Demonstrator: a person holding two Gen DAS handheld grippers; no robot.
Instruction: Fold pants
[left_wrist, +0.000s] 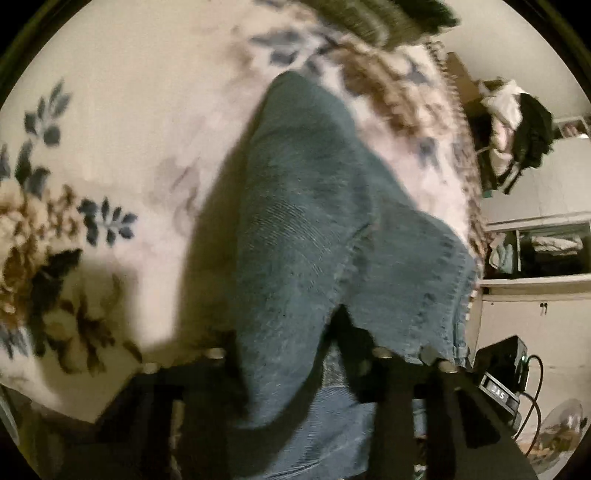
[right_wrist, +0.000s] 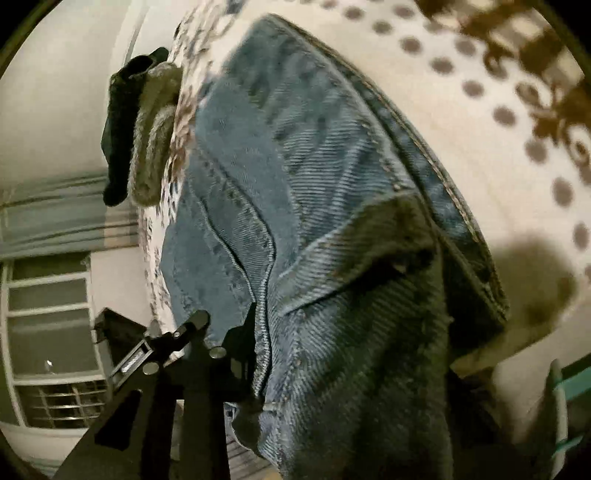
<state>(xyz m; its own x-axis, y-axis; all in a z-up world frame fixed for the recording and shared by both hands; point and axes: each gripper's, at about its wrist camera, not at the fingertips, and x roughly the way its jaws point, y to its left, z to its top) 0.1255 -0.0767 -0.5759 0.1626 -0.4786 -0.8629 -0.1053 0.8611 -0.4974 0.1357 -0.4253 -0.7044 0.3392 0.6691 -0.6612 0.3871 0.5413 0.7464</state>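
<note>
The jeans (left_wrist: 314, 229) lie on a floral blanket (left_wrist: 122, 122), running from 6 toward 12 o'clock. Heavy, floppy denim should drape rather than slip; the thick stitched seams give the firmest hold. The left hand-held gripper (left_wrist: 295, 369) and right hand-held gripper (right_wrist: 258, 354) each pinch a bunched edge. No brand is readable; a box (left_wrist: 506, 384) at 4 o'clock carries blurred lettering

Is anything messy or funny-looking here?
A little. The jeans are bunched and creased on the flowery blanket, not flat. Dark and grey clothes are heaped at the blanket's edge. Nothing looks torn or spilled.
</note>
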